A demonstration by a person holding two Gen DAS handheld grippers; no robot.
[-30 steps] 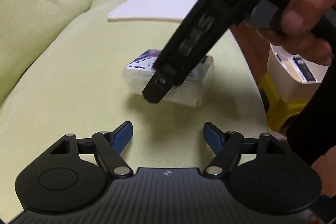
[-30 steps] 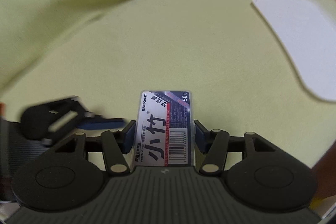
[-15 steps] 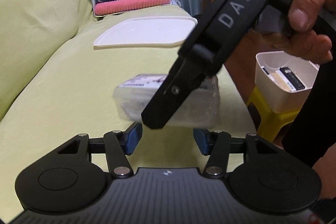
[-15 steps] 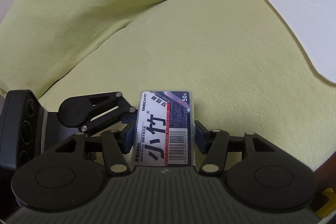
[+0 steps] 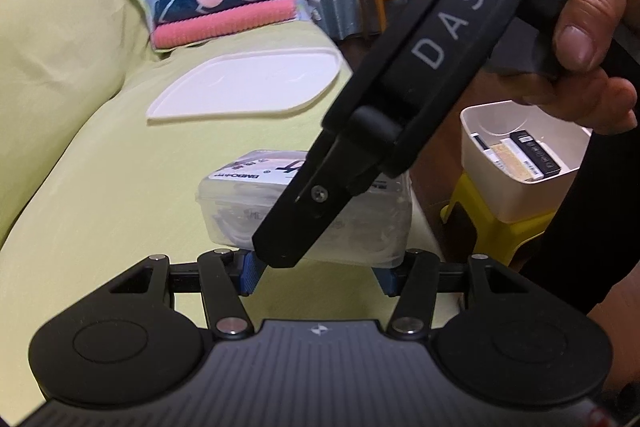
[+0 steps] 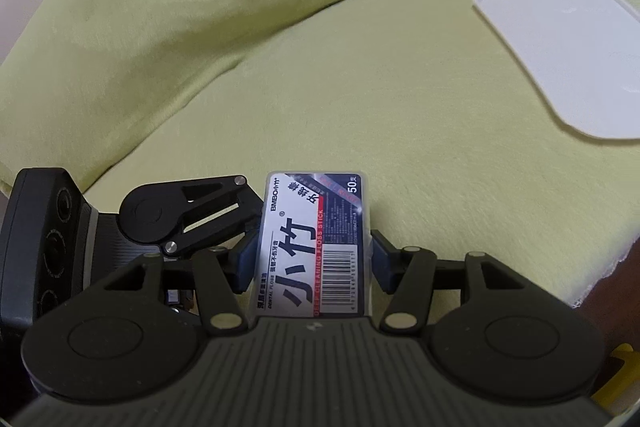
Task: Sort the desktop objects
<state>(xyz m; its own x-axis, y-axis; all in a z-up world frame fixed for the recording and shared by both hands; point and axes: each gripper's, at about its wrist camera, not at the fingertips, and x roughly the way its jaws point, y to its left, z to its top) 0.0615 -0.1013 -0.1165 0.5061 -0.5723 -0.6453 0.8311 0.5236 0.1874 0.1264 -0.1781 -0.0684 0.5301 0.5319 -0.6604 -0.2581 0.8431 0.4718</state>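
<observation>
Green sofa [image 6: 360, 87]; right gripper [image 6: 312, 259] clamps floss box [image 6: 316, 243]. Only left view shows white bin [image 5: 516, 195]. Left gripper [image 5: 320, 273] fingers narrow beside box, contact unclear.

Lifted off the green sofa cover [image 6: 400, 87]: floss-stick box [image 6: 316, 247]. Brought in beneath that box and narrowed: left hand-held gripper [image 5: 318, 273], blue pads [image 5: 249, 273] now just beside its lower corners.

The floss box [image 6: 316, 247] is clear, glossy plastic under a shiny printed paper label. Both grippers, left [image 5: 318, 269] and right [image 6: 308, 261], are matt black plastic with ribbed blue pads and bright metal pins. The green sofa cover [image 6: 360, 99] is soft, napped cloth; the white lid [image 5: 244, 85] smooth, satiny plastic.
</observation>
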